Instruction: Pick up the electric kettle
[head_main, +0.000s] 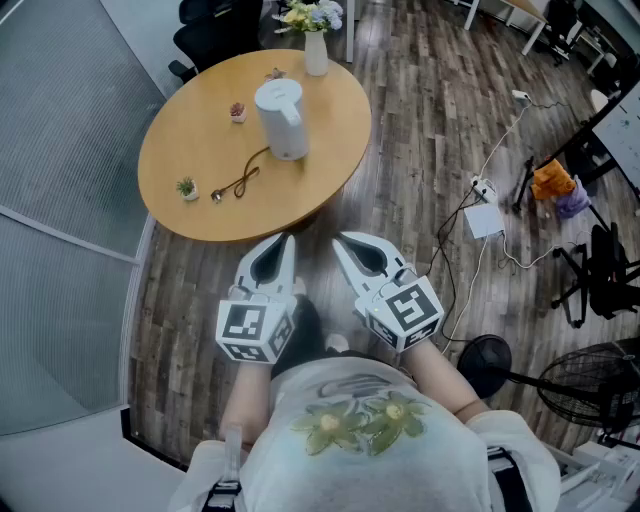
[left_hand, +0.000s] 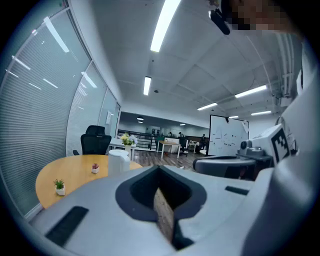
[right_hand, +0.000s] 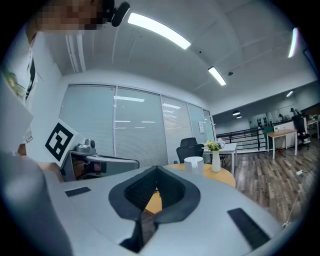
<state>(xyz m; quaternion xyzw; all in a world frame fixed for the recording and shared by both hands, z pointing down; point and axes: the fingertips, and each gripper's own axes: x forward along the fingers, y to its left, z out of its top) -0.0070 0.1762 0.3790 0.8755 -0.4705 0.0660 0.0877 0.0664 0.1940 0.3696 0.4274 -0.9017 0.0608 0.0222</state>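
Round wooden table (head_main: 190, 140) is sitting upper left in head view, with white electric kettle (head_main: 281, 120) standing near its centre. Left gripper (head_main: 286, 240) and right gripper (head_main: 340, 242) are hovering mid-frame, short of the table, both jaws fully closed, gripping nothing.

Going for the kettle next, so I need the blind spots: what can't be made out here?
Handle of the kettle: head view, too small to tell which side it faces.
Bottom of the kettle: left gripper view, hidden behind the left gripper; right gripper view, behind the right gripper.
The cord: head view, too thin to tell whether it joins the kettle.
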